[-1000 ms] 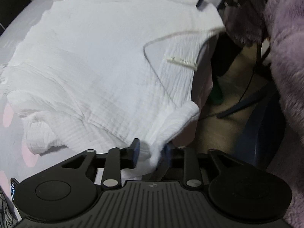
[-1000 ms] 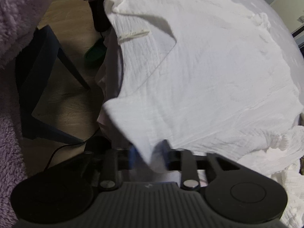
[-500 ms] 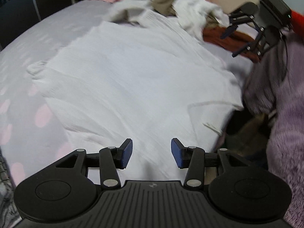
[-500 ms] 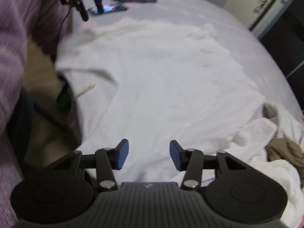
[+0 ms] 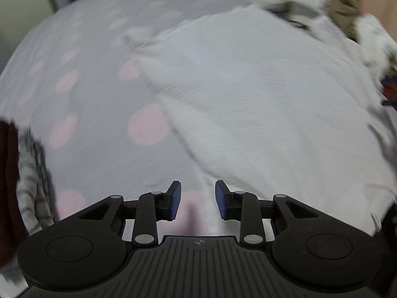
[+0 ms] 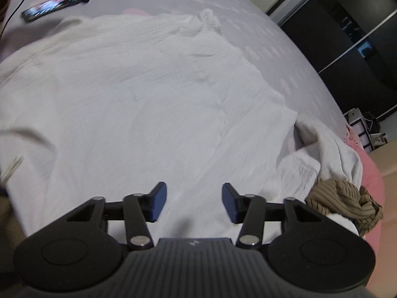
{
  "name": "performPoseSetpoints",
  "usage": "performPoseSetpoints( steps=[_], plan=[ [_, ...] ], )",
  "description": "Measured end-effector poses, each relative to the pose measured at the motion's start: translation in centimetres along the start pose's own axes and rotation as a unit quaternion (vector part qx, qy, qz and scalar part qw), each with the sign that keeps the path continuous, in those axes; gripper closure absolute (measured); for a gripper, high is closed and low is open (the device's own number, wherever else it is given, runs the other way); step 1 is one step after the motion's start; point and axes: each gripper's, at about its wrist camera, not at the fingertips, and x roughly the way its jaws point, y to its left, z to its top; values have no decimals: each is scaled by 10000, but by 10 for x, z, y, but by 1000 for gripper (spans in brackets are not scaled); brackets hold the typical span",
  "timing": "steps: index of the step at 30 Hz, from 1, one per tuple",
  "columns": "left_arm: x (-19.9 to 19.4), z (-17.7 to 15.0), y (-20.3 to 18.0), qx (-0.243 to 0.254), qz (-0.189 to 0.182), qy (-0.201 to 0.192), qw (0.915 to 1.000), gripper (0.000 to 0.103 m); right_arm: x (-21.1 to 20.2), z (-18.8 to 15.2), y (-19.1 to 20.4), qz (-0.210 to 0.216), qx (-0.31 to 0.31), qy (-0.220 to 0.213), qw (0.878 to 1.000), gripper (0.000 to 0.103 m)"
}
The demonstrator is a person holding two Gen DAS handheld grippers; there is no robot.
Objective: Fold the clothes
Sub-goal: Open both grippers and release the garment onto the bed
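The left tongs [image 5: 198, 200] stand apart with nothing between the blue pads, and the jaws are closing. Just ahead of them and to their right spreads the white crinkled cotton garment [image 5: 260, 94], lying flat on the lilac bed sheet with pink dots [image 5: 82, 94]; its edge runs diagonally away from the tips. To their left lies a grey striped knit cloth [image 5: 31, 173] (blurred).

The right tongs [image 6: 193, 202] are also spread and empty, jaws closing, hovering over the same garment [image 6: 139, 104], which fills the view ahead. To their right sit a crumpled white cloth [image 6: 325, 146] and a brown ribbed knit piece [image 6: 345, 203]. Far ahead to the left, beyond the garment's edge, a dark phone with a lit screen [image 6: 49, 6] rests on the sheet [image 6: 260, 24].
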Motion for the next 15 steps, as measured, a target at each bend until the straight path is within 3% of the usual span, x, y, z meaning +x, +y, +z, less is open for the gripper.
performPoseSetpoints(
  steps=[1, 4, 10, 15],
  plan=[
    [7, 0, 8, -186, -26, 49, 9998, 76, 3, 5, -3, 27, 115, -75, 9999, 65],
    [24, 1, 21, -406, -81, 116, 9991, 76, 10, 19, -8, 80, 413, -287, 9987, 65],
    [59, 11, 17, -432, -173, 304, 9985, 76, 16, 45, -8, 71, 557, -628, 9964, 65],
    [68, 20, 8, -364, -380, 195, 9984, 75, 20, 50, -2, 180, 459, -725, 9961, 65]
  ],
)
